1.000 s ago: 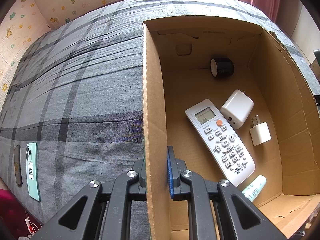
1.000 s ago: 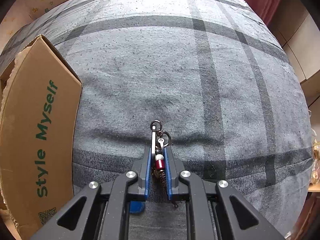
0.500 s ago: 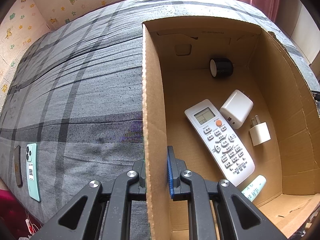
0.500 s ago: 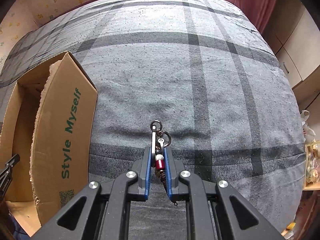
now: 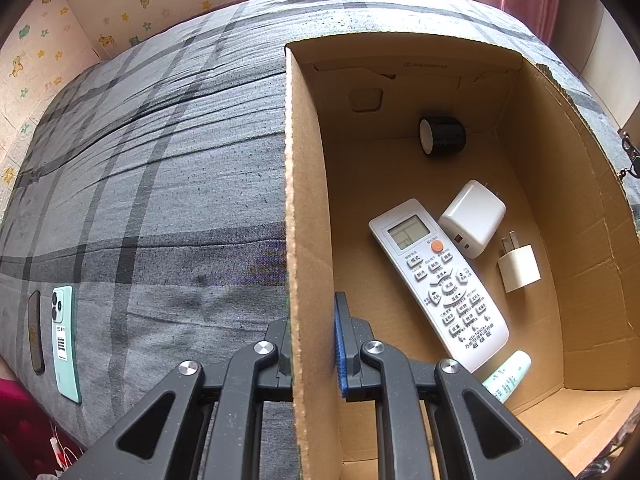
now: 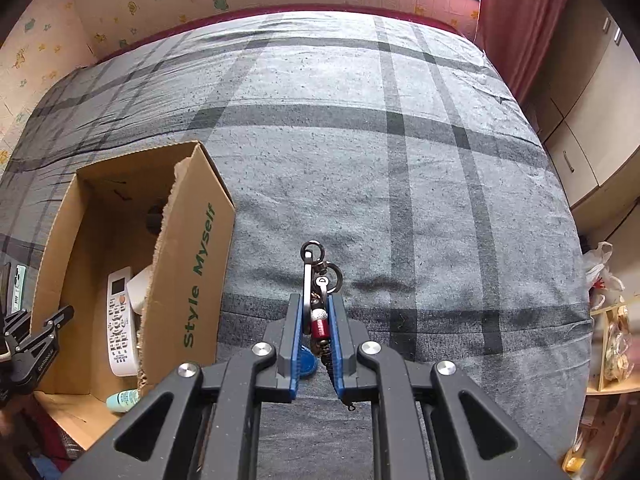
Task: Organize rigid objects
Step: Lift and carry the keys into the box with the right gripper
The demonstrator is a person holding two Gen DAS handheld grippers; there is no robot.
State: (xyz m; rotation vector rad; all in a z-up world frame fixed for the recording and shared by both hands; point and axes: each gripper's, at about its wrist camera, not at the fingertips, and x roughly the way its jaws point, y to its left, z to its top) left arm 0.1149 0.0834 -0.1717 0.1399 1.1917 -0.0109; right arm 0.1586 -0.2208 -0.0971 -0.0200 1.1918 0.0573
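My left gripper (image 5: 312,320) is shut on the left wall of an open cardboard box (image 5: 308,200) on a grey plaid bed. Inside lie a white remote (image 5: 438,284), a large white charger (image 5: 472,218), a small white plug (image 5: 519,268), a black roll (image 5: 442,135) and a pale green tube (image 5: 506,376). My right gripper (image 6: 316,312) is shut on a keychain (image 6: 318,280) with metal rings and a red bead, held above the bed to the right of the box (image 6: 188,264). The keychain shows at the right edge of the left wrist view (image 5: 630,156).
A mint green phone (image 5: 64,340) and a dark phone (image 5: 35,330) lie on the bed at the near left of the box. Wooden cabinets (image 6: 592,120) and a red curtain (image 6: 516,20) stand to the right of the bed.
My right gripper has risen and drawn back with the keychain, so the box now shows more fully at its left. The left gripper holds still on the box wall.
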